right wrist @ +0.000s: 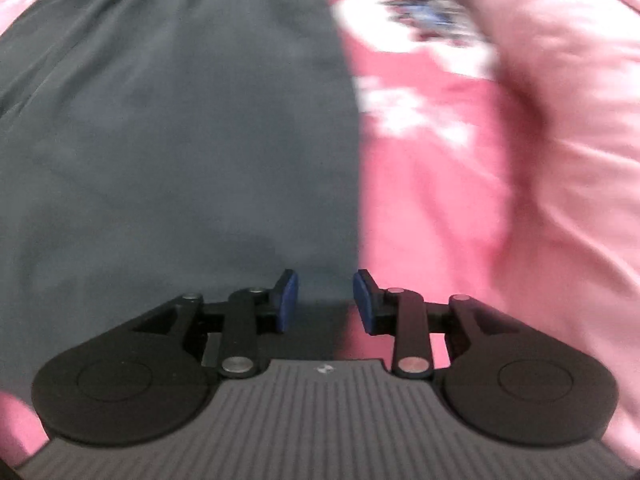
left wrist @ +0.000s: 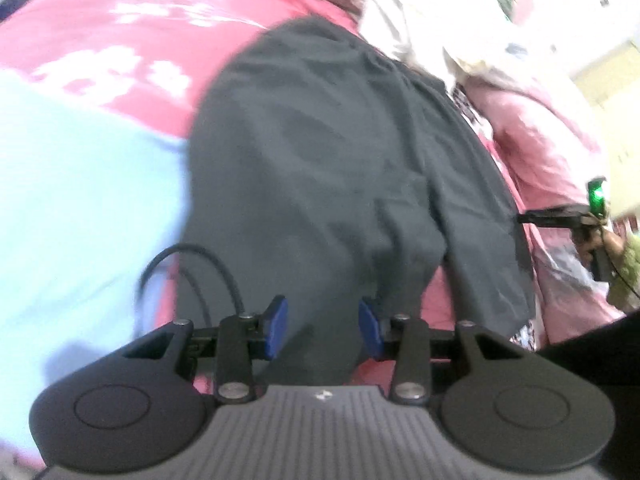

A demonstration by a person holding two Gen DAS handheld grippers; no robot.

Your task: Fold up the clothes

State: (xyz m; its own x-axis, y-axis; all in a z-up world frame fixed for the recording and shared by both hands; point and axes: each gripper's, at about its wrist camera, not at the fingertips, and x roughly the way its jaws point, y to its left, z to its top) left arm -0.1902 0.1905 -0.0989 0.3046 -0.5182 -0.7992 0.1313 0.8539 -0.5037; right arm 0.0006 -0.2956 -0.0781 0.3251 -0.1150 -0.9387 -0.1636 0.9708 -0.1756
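Across the pink floral sheet (left wrist: 132,40) the dark grey garment (left wrist: 320,160) lies spread flat, the left gripper (left wrist: 323,328) gaping above its near hem, the right gripper (right wrist: 325,302) wide apart over its right edge, both holding nothing

Legible text, labels, brands, numbers, signs: none. Sole marking: one small pale emblem, without letters or digits, on the ribbed grey housing (left wrist: 320,432) behind the fingers in the left wrist view, and the same on the matching housing (right wrist: 324,420) in the right wrist view. Both pictures are blurred; finer print cannot be made out.
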